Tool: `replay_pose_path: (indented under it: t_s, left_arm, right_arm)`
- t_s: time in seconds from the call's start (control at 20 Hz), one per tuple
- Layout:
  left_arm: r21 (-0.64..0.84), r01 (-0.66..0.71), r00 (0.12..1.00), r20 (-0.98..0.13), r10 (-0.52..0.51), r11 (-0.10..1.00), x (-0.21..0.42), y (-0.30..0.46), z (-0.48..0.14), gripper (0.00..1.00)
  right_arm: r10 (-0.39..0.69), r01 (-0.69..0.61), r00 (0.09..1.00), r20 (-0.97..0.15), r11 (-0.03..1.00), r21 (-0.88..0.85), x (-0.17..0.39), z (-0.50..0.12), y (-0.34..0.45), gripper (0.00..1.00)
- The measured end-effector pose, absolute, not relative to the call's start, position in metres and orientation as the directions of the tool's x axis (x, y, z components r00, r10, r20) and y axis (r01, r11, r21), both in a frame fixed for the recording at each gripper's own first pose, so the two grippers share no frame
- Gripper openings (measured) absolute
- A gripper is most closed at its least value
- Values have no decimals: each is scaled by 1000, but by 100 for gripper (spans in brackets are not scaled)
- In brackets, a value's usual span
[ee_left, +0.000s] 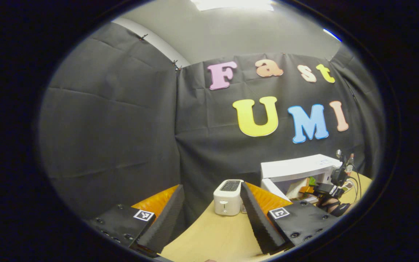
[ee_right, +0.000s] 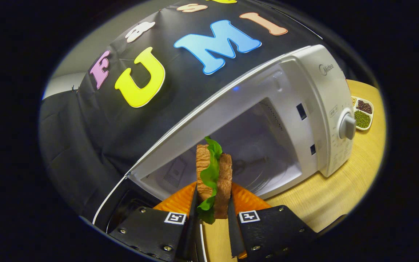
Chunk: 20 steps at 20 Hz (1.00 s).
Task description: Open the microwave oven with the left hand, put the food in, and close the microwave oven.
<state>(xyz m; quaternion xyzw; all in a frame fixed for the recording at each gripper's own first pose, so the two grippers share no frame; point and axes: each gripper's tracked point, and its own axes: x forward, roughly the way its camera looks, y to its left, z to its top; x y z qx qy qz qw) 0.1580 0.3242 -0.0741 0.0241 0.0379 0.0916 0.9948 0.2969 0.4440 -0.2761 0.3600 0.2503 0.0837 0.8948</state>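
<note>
Right tongs (ee_right: 212, 207) clamp sandwich (ee_right: 214, 178) before open microwave (ee_right: 315, 109) cavity; left tongs (ee_left: 209, 214) gape empty.

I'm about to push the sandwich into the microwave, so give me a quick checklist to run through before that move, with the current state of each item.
1. Microwave door open: ok, the cavity is exposed.
2. Sandwich gripped: ok, both fingers of the right gripper press its sides.
3. Sandwich lined up with the opening: ok, it sits in front of the cavity.
4. Cavity free of obstacles: ok, nothing shows inside behind the sandwich.
5. Left gripper out of the way: ok, open, back near the toaster.
6. Lettuce secure in the sandwich: cannot tell.
</note>
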Motion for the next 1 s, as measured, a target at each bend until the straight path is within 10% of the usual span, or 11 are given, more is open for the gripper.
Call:
replay_pose_path:
  t_s: [0.5, 0.85, 1.0]
  left_arm:
    - [95, -200, 969, -129, 211, 975, 152, 332, -87, 100]
    - [95, -193, 969, -135, 204, 977, 152, 328, -92, 100]
    - [94, -197, 969, -133, 208, 976, 149, 330, -96, 100]
  right_arm:
    - [238, 82, 885, -400, 767, 637, 342, -314, 436, 41]
    - [72, 143, 879, -471, 903, 405, 347, -336, 400, 92]
    - [75, 84, 904, -422, 934, 347, 340, -312, 394, 98]
